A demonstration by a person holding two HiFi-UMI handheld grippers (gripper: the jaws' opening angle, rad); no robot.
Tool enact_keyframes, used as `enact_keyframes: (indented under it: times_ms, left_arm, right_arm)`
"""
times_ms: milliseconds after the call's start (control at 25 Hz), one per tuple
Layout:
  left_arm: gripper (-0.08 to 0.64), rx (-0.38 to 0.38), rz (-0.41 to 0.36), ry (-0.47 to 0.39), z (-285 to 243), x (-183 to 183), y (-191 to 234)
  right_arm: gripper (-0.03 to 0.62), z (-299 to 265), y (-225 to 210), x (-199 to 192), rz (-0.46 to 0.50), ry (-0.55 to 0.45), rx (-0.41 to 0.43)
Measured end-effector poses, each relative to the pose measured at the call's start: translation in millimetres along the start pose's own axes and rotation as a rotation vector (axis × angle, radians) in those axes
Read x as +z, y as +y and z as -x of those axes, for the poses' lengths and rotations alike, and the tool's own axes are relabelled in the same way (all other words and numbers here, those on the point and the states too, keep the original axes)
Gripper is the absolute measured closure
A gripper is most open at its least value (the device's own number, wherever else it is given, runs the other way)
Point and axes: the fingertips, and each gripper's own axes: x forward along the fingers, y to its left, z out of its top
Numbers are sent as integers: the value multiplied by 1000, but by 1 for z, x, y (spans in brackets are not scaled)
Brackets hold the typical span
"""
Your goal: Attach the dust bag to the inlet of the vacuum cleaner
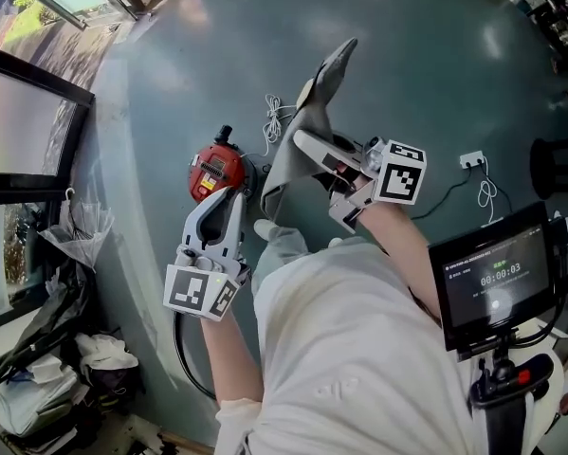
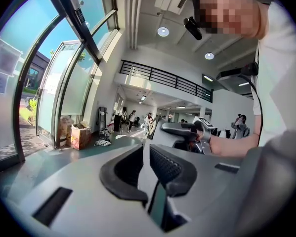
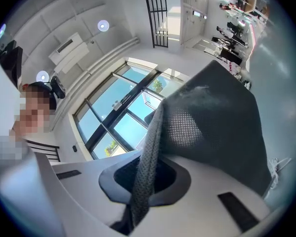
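A grey fabric dust bag hangs up in the air over the floor. My right gripper is shut on its mesh edge. In the right gripper view the mesh strip runs between the pads and the bag fills the space above. A red vacuum cleaner lies on the floor just left of the bag. My left gripper points at it from below, jaws shut, and I see nothing held. In the left gripper view its pads sit close together, with the right gripper beyond.
A black hose curves away under my left arm. A white cable and a white plug block lie on the teal floor. Bags and clutter fill the lower left by the windows. A screen stands at the right.
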Motion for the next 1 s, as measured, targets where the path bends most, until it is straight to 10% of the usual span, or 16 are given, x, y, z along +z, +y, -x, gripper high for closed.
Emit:
enact_keyframes:
  times_ms: [640,1000]
  left_arm:
    - [469,247,114,70,-34,9,168]
    - [378,347,141,146,-84,-50,174]
  right_arm:
    - [575,-227,-72,20,-95,261,126]
    - [575,-235,-124,-22,-197,424,139]
